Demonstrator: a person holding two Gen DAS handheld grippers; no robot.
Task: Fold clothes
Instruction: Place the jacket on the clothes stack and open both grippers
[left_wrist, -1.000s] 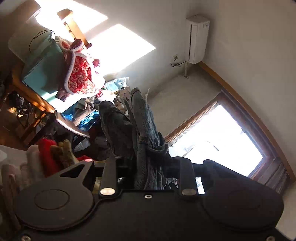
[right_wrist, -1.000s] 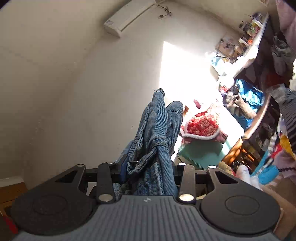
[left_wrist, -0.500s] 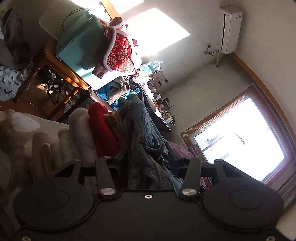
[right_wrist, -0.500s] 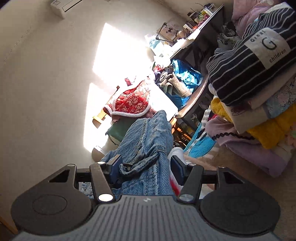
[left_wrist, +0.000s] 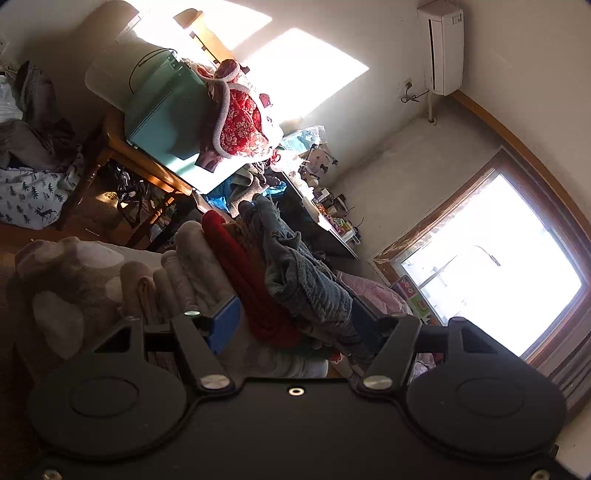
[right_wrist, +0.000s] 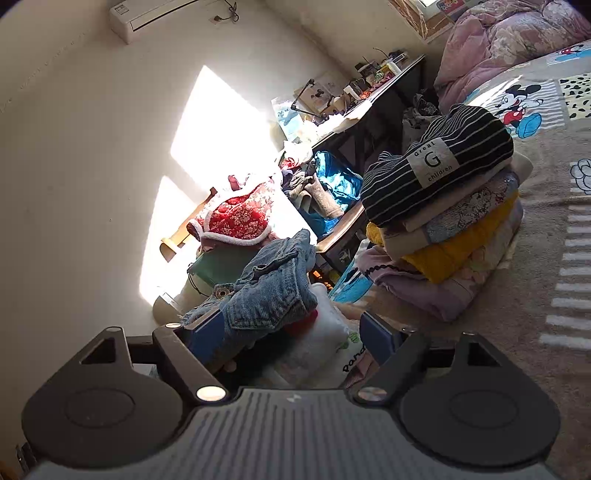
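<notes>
The folded jeans (right_wrist: 273, 288) sit on top of a pile of clothes (left_wrist: 207, 280), between both sets of fingers. The left gripper (left_wrist: 295, 325) and the right gripper (right_wrist: 291, 332) are spread wide and grasp nothing. The jeans' long side runs toward 12 o'clock, straight ahead of both.

Readable text, right wrist view only

The striped top (right_wrist: 439, 166) on the clothes pile has a white patch (right_wrist: 432, 160) reading "Great G children". A white item (right_wrist: 325, 339) between the gripper fingers shows "Pand", the rest cut off. Left wrist view: nothing legible.
</notes>
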